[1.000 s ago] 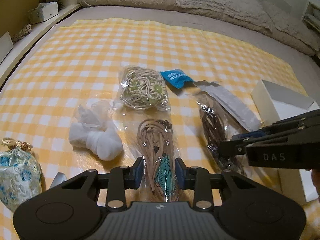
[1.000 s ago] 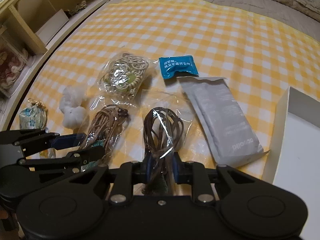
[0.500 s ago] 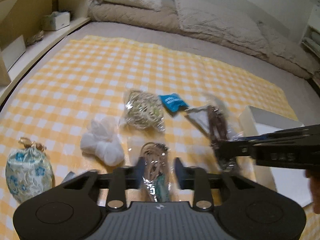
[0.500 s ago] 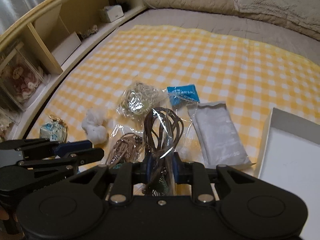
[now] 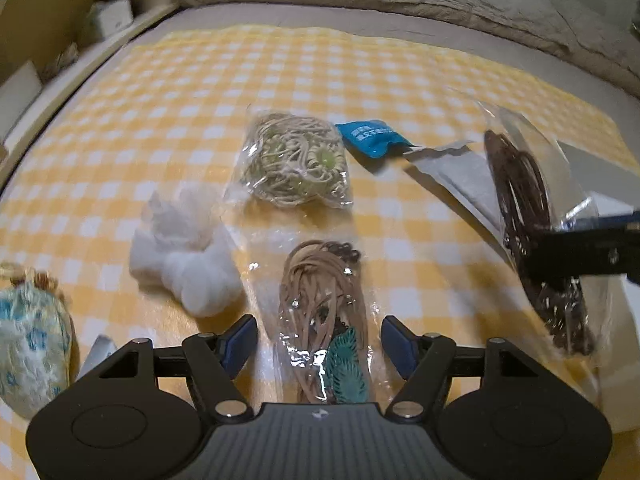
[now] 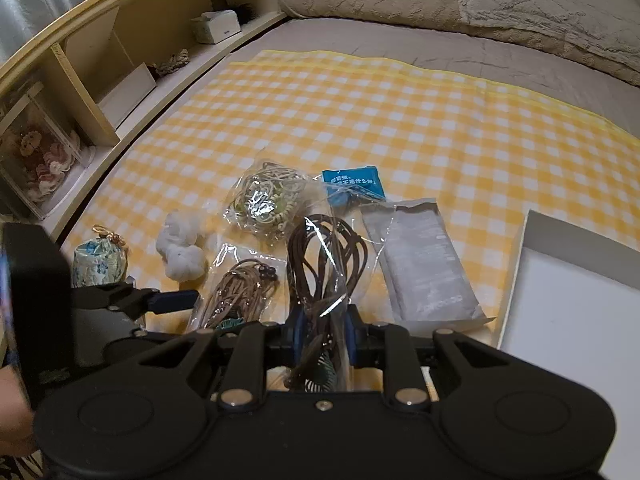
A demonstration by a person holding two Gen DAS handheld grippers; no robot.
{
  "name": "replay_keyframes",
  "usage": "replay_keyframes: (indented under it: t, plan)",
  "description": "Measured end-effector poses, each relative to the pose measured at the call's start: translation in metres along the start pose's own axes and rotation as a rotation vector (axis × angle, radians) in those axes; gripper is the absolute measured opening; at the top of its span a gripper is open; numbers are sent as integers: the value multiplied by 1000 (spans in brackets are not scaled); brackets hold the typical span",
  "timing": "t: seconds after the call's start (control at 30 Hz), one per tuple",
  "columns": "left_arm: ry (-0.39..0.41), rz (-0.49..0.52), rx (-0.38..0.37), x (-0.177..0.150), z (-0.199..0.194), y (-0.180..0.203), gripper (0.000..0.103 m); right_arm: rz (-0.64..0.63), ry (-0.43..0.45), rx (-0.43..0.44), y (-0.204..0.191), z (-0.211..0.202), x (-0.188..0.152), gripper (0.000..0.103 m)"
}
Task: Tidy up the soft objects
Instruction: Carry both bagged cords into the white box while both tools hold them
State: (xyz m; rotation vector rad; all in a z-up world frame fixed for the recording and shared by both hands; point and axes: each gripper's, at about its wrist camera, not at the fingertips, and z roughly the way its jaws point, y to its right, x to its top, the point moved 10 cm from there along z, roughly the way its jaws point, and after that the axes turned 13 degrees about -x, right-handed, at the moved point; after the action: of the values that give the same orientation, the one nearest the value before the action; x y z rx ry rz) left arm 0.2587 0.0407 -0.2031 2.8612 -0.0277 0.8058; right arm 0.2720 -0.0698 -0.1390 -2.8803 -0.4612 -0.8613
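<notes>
The right gripper (image 6: 322,340) was seen clamped on a clear bag of dark brown cord (image 6: 326,258), which was held lifted off the yellow checked cloth (image 6: 400,120); only in the left wrist view was that bag (image 5: 532,220) shown hanging tilted in the air above the grey sachet (image 5: 460,176). The left gripper (image 5: 318,342) had just been opening, and its blue pads were seen apart on either side of a clear bag of tan cord (image 5: 320,308), which lay flat on the cloth and was not pressed. Only in the right wrist view was the open white box (image 6: 568,320) seen whole enough to be read; nothing could be made out inside it. Just beyond the tan bag, a white cotton bundle (image 5: 184,248) and, at the near left edge, a blue floral pouch (image 5: 28,344) were seen. Farther off lay a bag of pale coiled cord (image 5: 294,160) and a blue packet (image 5: 368,136), the latter touching the sachet's corner. Beyond the cloth, folded beige bedding (image 6: 460,0) was seen, and wooden shelves (image 6: 100,60) holding a tissue box (image 6: 216,26) appeared chiefly in the right wrist view.
</notes>
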Motion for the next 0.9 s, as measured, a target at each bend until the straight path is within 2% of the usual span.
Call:
replay_keyframes:
  t: [0.13, 0.2, 0.27, 0.33, 0.7, 0.9]
  plan:
    - [-8, 28, -32, -2, -2, 7, 53, 1, -3, -7, 3, 1, 0, 22]
    - [-14, 7, -55, -4, -6, 9, 48, 5, -5, -13, 5, 2, 0, 22]
    - [-8, -6, -82, -5, -12, 13, 36, 6, -6, -18, 5, 2, -1, 22]
    - [7, -14, -107, -3, -21, 17, 32, 2, -7, -21, 4, 1, -1, 22]
    - [223, -21, -134, 37, -78, 25, 29, 5, 67, -36, 5, -21, 10, 22]
    - [312, -44, -198, 57, -104, 42, 29, 14, 142, -67, 20, -43, 22, 22]
